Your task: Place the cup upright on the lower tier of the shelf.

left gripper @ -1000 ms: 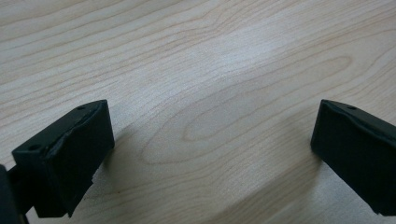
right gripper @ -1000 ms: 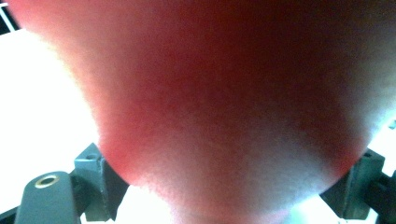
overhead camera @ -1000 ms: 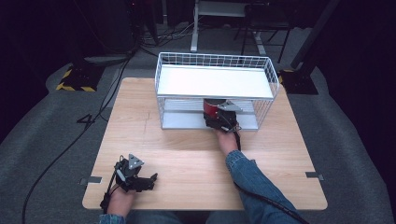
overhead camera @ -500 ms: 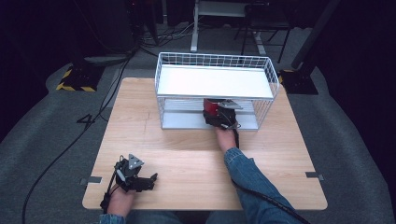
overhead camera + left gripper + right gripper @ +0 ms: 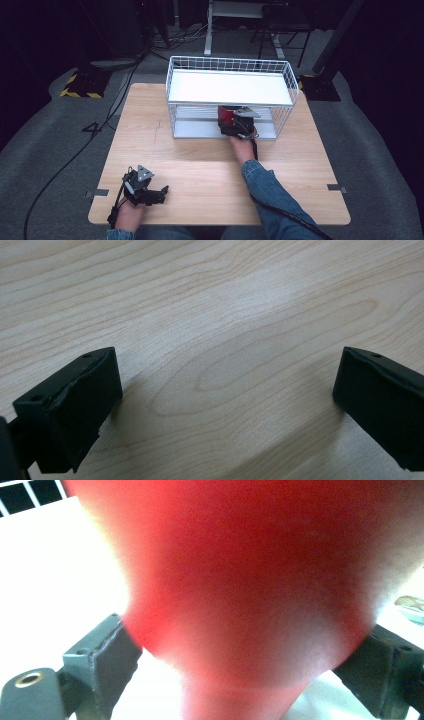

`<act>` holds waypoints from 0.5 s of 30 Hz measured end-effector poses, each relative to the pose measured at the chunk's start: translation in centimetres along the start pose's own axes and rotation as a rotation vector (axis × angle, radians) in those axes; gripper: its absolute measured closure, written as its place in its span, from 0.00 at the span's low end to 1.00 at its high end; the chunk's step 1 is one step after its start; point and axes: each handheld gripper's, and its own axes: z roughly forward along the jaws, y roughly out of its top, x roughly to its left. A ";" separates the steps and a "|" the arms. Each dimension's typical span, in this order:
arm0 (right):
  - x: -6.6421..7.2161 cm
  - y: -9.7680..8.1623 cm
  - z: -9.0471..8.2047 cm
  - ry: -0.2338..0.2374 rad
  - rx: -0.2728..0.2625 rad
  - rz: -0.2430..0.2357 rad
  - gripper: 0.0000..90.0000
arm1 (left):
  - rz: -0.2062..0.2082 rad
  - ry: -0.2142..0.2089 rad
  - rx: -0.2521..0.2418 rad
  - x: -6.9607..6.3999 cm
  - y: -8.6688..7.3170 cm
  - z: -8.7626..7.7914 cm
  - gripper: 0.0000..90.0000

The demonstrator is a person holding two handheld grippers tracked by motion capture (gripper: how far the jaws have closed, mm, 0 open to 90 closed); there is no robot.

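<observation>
A red cup-like thing [image 5: 225, 114] stands on the lower shelf [image 5: 195, 131] of a white wire rack [image 5: 231, 65] at the table's far side. My right gripper [image 5: 229, 126] reaches into that shelf from the front. Its jaws have just been opening. In the right gripper view the red thing [image 5: 250, 570] looms close and blurred between the two jaws of the right gripper [image 5: 250, 667], which flank its narrow lower part. My left gripper [image 5: 161, 195] rests near the table's front left edge. In its own view the left gripper [image 5: 225, 405] is open over bare wood.
The rack's upper shelf is a white board [image 5: 227, 87] ringed by a wire rim. The wooden table [image 5: 200, 165] stretches between the rack and the front edge. A cable [image 5: 280, 212] trails from the right gripper along the denim sleeve.
</observation>
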 end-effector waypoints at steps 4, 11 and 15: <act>0.0 0.0 -0.9 0.006 0.019 -0.008 0.12 | 0.000 0.000 -0.001 0.0 0.0 0.0 0.00; -0.8 0.2 -3.1 0.012 0.032 -0.027 0.12 | -0.008 0.002 -0.001 0.0 0.0 0.0 0.00; -0.8 0.1 -4.4 0.035 0.043 -0.060 0.15 | -0.008 0.003 -0.001 0.0 0.0 0.0 0.00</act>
